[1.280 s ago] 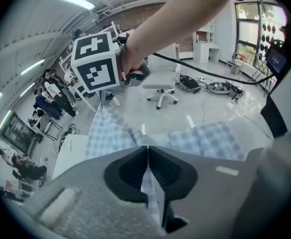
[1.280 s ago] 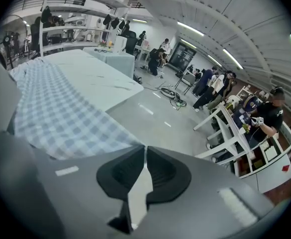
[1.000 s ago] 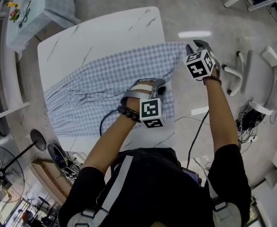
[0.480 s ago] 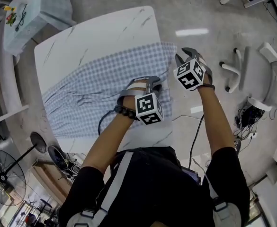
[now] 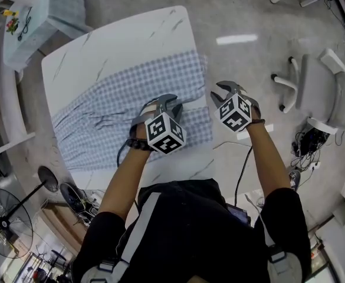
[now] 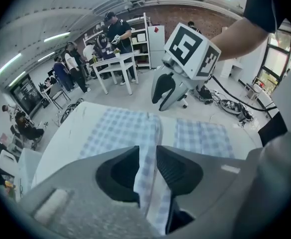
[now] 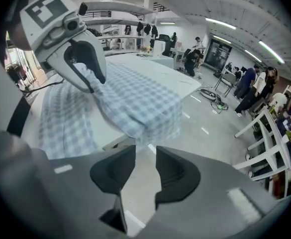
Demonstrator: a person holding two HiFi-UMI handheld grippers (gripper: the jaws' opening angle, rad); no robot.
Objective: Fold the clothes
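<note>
In the head view, the marker cubes (image 5: 165, 133) cover both sets of jaws, and the near part of the checked cloth (image 5: 119, 105) is hidden beneath the left one. The left claw (image 6: 147, 158) is nearly closed, pinching a raised fold of the cloth, which lies spread on the white desk (image 5: 119, 40). The right claw (image 7: 145, 156) stands slightly open and empty, beyond the desk's edge over the floor (image 5: 249, 16).

Checked cloth (image 5: 113, 108): thin woven fabric, matt, soft creases. Table (image 5: 119, 40): white marble-veined top, smooth, slight sheen. Floor (image 5: 249, 16), 1 o'clock of table: grey, polished, mirrors ceiling lamp. Left gripper (image 6: 147, 156), right gripper (image 7: 145, 156): matt grey plastic bodies, dark ribbed pads (image 6: 169, 167). Marker cubes (image 5: 165, 133): matt black-white print.
</note>
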